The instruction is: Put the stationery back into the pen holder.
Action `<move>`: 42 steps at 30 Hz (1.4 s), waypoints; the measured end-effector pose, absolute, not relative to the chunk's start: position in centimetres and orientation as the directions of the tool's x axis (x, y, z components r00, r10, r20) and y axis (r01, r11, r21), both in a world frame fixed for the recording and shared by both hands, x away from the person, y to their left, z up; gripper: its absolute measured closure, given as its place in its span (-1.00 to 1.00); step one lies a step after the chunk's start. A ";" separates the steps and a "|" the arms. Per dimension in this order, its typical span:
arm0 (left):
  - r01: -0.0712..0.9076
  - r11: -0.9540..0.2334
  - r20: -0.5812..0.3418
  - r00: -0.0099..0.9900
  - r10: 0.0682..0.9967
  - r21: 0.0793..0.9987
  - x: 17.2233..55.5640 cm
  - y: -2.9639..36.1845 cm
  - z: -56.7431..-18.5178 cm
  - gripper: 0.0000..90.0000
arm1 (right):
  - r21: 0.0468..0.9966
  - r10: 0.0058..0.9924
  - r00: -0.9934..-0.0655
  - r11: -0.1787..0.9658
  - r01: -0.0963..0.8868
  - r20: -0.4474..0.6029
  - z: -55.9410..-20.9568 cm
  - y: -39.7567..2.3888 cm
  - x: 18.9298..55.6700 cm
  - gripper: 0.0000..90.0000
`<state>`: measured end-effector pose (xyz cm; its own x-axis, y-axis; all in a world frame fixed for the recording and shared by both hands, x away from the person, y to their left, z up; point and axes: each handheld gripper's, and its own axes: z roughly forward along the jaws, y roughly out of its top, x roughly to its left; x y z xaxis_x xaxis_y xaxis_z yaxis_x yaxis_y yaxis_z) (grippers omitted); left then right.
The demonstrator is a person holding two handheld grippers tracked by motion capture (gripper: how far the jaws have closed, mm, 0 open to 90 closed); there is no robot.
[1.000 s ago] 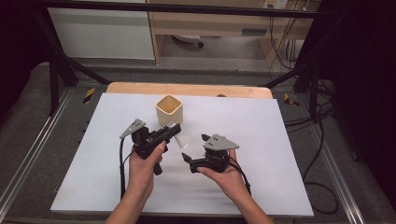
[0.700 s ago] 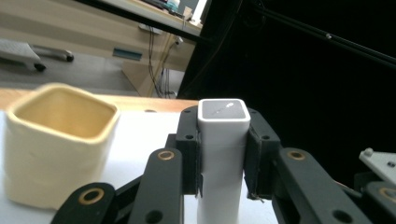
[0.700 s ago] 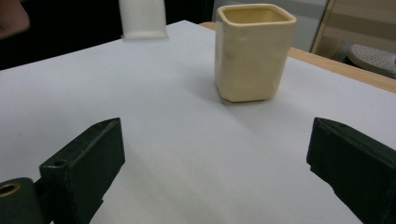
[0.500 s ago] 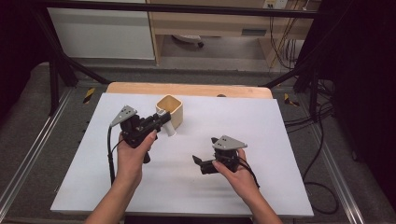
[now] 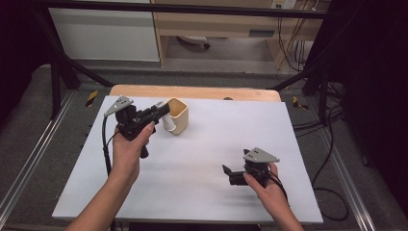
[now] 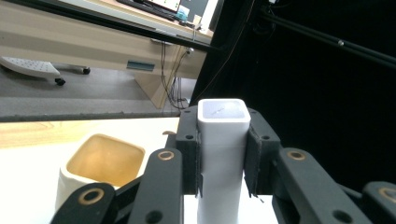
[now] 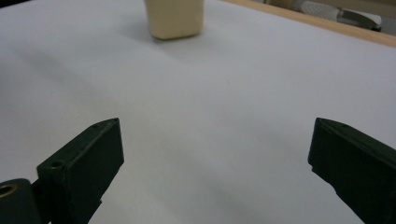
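Observation:
My left gripper is shut on a white square-section block, raised above the table at the back left. The block's lower end hangs right beside a cream square cup. In the left gripper view the block stands upright between the jaws of the left gripper, with the cup's open mouth just to its left. My right gripper rests low near the front right, open and empty. The right gripper view has the right gripper with its jaws far apart over bare white table, and the cup far ahead.
A white sheet covers the table, with a wooden edge at the back. Metal rails run along both sides, and cables hang off to the right.
The left gripper has carried the white block from the table's middle back and left to the cup. The right gripper has drawn away to the right and nearer the front edge.

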<state>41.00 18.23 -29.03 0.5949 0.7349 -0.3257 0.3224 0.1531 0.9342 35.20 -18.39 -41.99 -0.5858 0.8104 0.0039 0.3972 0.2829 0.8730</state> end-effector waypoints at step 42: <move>0.276 0.014 -0.168 0.543 0.822 0.961 48.9 16.3 -26.3 0.58 | 0.869 0.875 -0.478 0.178 0.461 0.074 -44.5 -23.5 34.0 -0.92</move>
